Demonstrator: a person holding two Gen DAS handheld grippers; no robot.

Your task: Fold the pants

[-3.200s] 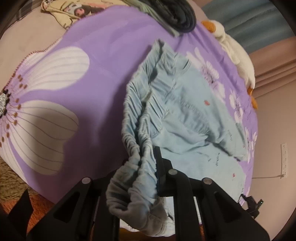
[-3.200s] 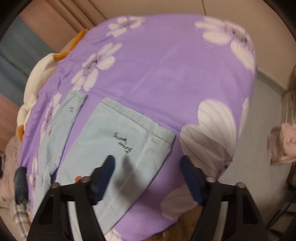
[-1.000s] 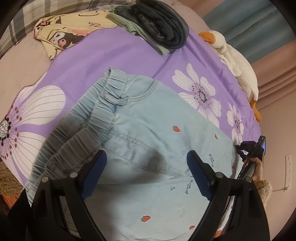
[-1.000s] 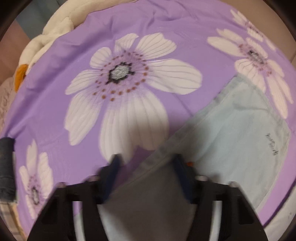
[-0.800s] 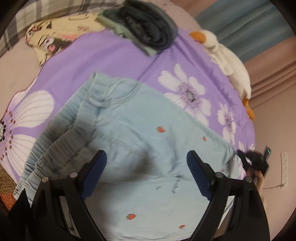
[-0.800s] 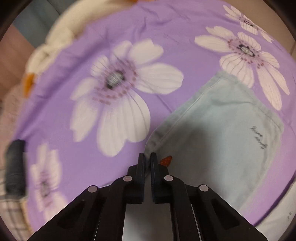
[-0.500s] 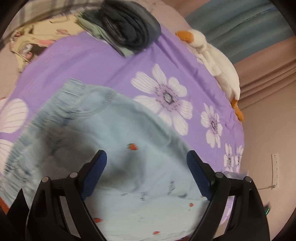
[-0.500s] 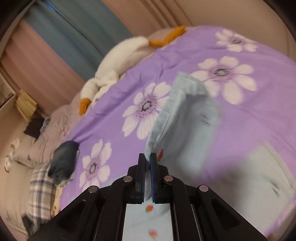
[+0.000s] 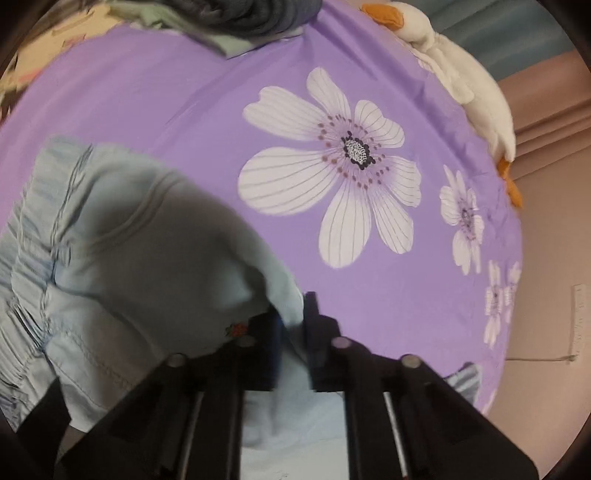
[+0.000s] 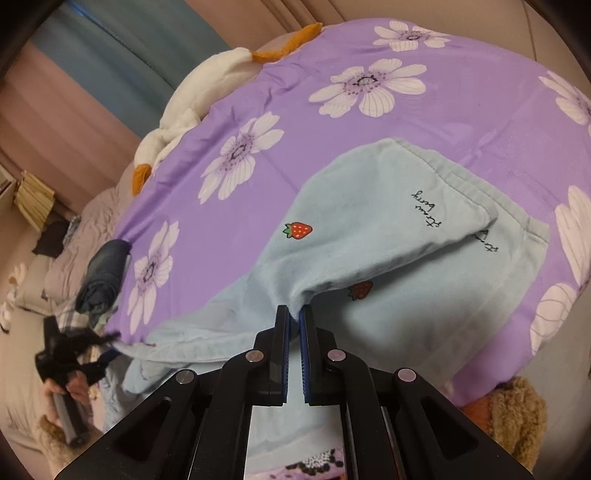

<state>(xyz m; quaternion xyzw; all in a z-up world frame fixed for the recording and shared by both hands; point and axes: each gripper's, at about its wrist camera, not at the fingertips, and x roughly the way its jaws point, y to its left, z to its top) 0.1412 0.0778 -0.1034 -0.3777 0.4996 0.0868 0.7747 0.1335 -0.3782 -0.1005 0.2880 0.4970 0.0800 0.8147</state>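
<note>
We see the pants, pale blue with small strawberry prints, spread over a purple bedspread patterned with large white flowers. The right gripper has its jaws clamped on a pinch of pants fabric, and one leg lies doubled over the other just beyond them. The left gripper has just closed its jaws, and a fold of the pants edge is caught between them; that view is blurred by motion. The gathered waistband lies to the left of the left jaws.

Surroundings: in the left wrist view, a pile of dark clothes sits at the far edge of the bedspread, well beyond the jaws, with a pale green piece under it. A white stuffed duck with an orange bill and feet lies along the far right edge of the bed. Nothing stands between either pair of jaws and the pants.

In the right wrist view, to the far left of the jaws, a hand holds the handle of the left gripper. A brown fuzzy rug shows at the lower right, below the bed edge.

Room: pink and blue curtains hang behind the duck, and a pinkish wall stands right of the bed.
</note>
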